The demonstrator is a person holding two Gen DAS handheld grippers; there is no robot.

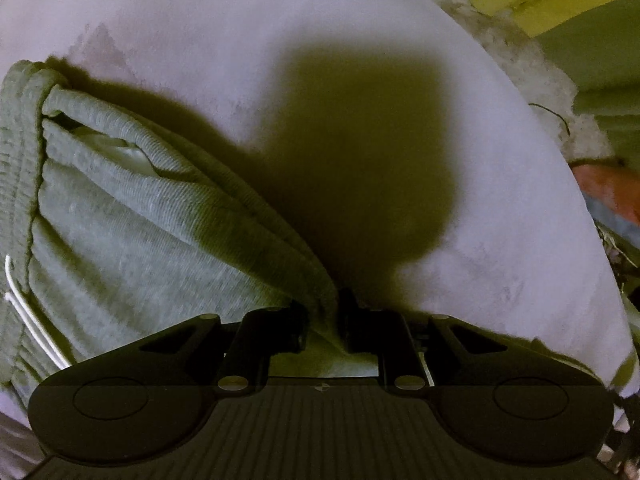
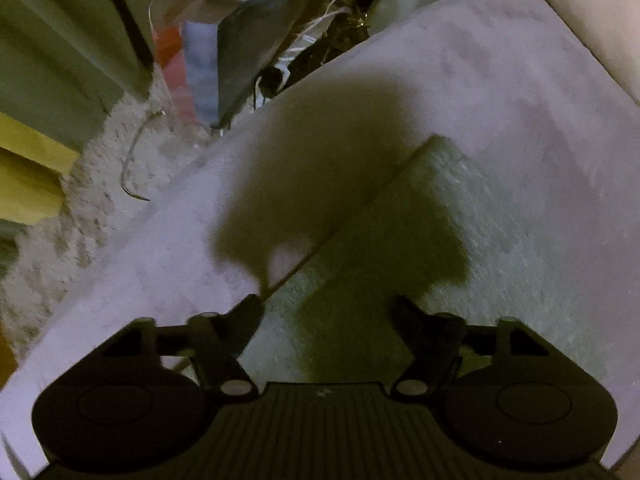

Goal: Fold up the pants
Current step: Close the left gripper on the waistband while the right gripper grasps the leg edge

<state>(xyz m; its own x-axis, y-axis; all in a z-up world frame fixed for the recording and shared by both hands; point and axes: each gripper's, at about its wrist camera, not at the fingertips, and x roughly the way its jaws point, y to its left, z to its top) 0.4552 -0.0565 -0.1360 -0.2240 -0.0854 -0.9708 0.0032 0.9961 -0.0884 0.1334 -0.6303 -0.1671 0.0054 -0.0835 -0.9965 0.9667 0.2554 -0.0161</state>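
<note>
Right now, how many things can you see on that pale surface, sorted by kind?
Grey pants: 1
White drawstring: 1
Hand-held gripper: 2, left hand-held gripper pinching the pants, right hand-held gripper open above them
Total: 4

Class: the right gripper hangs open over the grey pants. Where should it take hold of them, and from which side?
Grip the straight folded edge of the pants where it meets the pale cloth surface. Bring the right gripper straight down, jaws straddling that edge. The flat panel offers nothing to pinch. The left gripper already clamps a bunched fold.
</note>
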